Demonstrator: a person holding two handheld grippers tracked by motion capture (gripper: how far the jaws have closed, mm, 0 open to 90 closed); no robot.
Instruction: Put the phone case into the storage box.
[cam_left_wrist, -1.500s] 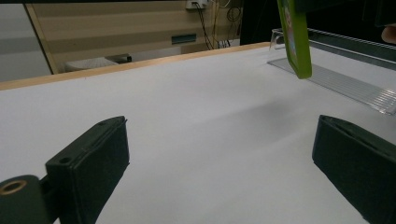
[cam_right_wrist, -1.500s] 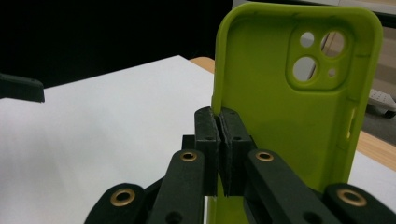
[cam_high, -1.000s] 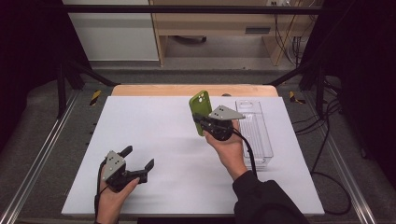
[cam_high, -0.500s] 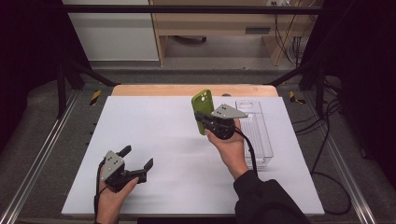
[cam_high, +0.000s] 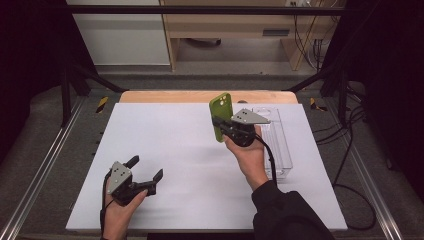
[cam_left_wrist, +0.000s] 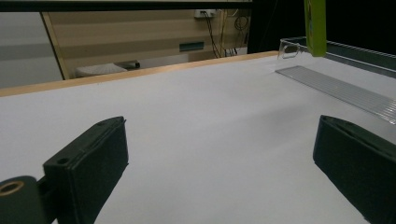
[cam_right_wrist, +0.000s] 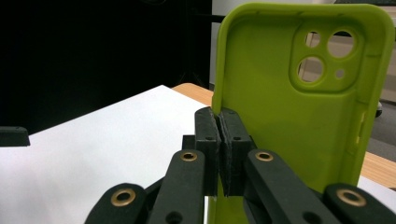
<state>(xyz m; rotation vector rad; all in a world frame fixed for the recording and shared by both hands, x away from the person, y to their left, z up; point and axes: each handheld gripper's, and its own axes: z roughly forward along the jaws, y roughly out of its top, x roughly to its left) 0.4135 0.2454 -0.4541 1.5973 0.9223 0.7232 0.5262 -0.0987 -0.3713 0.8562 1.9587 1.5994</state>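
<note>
Holding a green phone case (cam_high: 220, 116) upright in my right claw (cam_high: 223, 126), I keep it lifted above the white tabletop (cam_high: 190, 150), a little right of centre in the high view and toward the far edge. In the right gripper view my two black jaws press flat together on the case's left side wall, low on the frame, and the case (cam_right_wrist: 299, 107) rises to the upper right with its open inner face turned to the camera; its camera cut-outs sit at the top right corner. My right hand (cam_high: 247, 152) wraps the claw's body from below, and the grey three-cornered plate (cam_high: 250, 116) lies on top of it.

Just right of that hand, a clear plastic tray (cam_high: 280, 145) lies flat on the tabletop, running along the right side of the sheet. The left gripper view catches that tray (cam_left_wrist: 336, 84) at the upper right, with the lower end of the green case (cam_left_wrist: 315, 25) hanging above its near corner.

My left claw (cam_high: 146, 169) sits at the lower left of the high view, well apart from the case, low over the tabletop with its jaws spread wide and nothing between them
</note>
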